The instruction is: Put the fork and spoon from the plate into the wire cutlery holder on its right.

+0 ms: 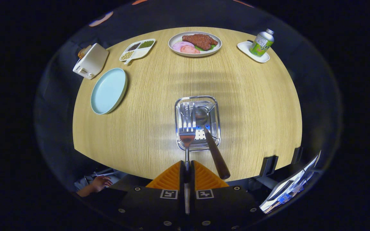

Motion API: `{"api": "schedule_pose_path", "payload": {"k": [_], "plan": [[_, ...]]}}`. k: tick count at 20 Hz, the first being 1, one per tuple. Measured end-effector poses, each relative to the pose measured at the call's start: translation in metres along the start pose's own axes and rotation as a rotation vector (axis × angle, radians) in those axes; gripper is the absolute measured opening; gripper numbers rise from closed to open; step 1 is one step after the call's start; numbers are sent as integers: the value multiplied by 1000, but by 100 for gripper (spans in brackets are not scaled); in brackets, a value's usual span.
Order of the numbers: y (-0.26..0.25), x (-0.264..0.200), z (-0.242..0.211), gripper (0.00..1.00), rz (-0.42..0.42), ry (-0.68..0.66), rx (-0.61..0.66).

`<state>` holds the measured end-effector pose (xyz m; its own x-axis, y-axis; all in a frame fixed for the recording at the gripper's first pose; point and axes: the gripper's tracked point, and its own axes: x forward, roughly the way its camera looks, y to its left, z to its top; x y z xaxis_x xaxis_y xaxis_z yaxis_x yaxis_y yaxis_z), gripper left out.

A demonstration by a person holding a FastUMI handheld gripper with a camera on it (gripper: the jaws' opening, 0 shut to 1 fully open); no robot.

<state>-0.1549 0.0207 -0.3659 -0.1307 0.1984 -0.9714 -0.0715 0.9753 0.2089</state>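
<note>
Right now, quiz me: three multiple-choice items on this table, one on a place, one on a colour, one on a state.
1. Where is the spoon?
A. Leaning in the wire cutlery holder
B. On the round plate
C. Beside the bottle

2. What colour is the bare round plate?
A. Red
B. Light blue
C. Black

3. What are the tongs doing?
A. Open above the table
B. Shut on the fork
C. Shut on the bottle

Answers:
1. A: the spoon's bowl sits inside the holder, its dark handle slanting out over the rim.
2. B: the plate left of the holder is pale blue, with nothing on it.
3. B: both fingers press on the fork's handle, its tines over the holder just ahead of them.
</note>
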Motion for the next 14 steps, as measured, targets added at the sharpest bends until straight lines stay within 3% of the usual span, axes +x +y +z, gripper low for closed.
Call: {"api": "schedule_pose_path", "payload": {"k": [8,14], "plan": [[0,-12,18,11,53,-64,45],[0,-45,59,12,115,-257,87]]}}
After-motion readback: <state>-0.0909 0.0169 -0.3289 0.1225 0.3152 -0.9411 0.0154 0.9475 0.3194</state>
